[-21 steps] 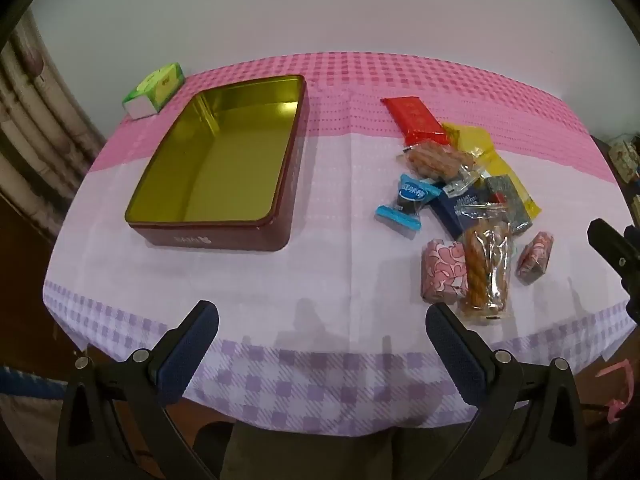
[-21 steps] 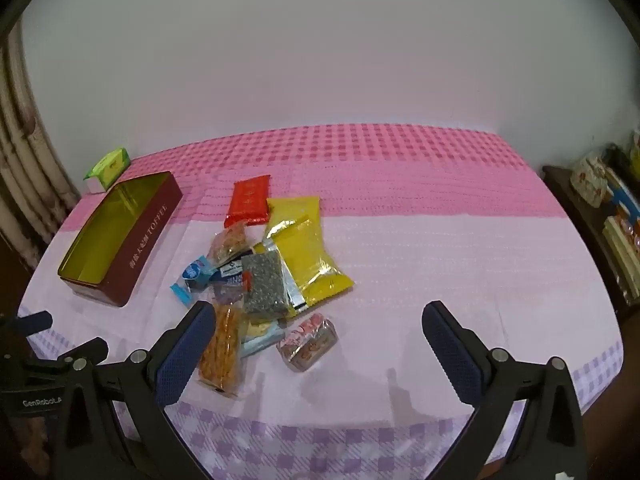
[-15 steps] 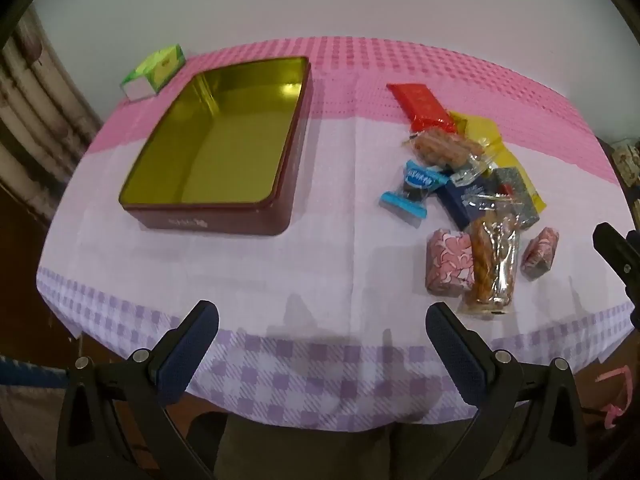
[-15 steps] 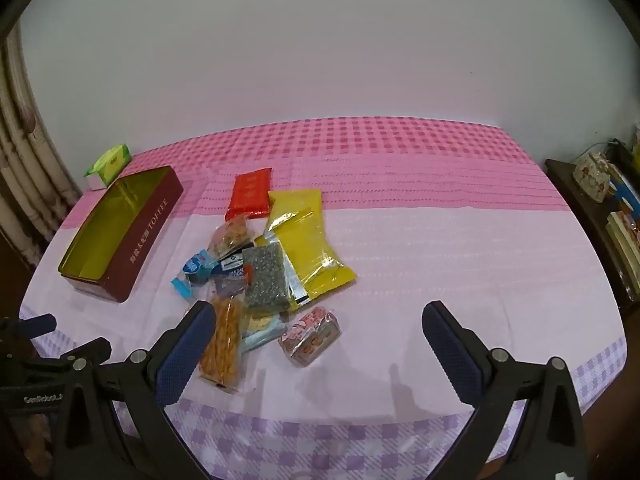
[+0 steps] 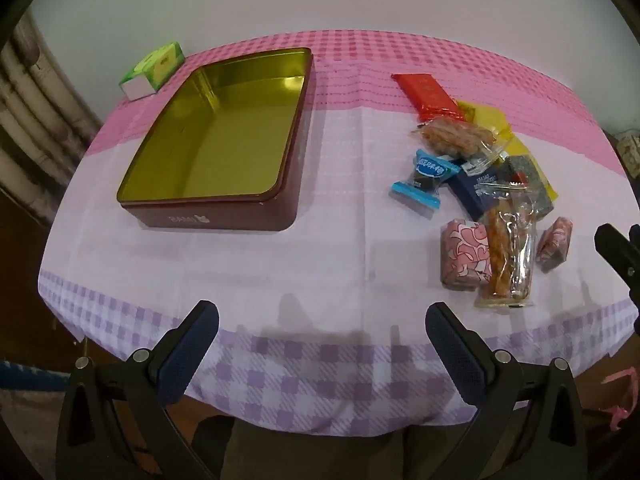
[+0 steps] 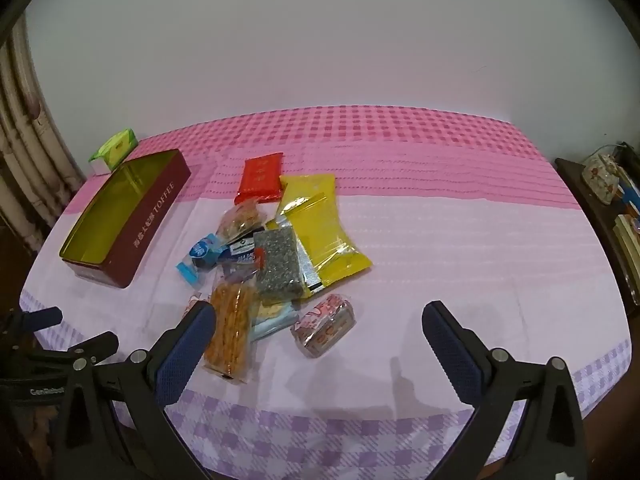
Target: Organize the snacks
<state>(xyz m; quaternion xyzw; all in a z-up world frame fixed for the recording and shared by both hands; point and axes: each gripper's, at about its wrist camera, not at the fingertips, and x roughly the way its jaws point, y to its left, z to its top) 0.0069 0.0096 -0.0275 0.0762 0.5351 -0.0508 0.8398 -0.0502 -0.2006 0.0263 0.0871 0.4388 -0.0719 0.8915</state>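
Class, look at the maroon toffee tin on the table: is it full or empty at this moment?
Empty. In the left wrist view the tin has no lid on and its bare gold floor shows; the snacks lie outside it on the tablecloth.

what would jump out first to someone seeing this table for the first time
The open maroon toffee tin with its shiny gold inside, empty, sits on the left of the checked tablecloth. To its right lies a jumbled heap of snack packets, led by a yellow pouch and a red packet. Both the left gripper and right gripper hang open at the near edge, holding nothing.
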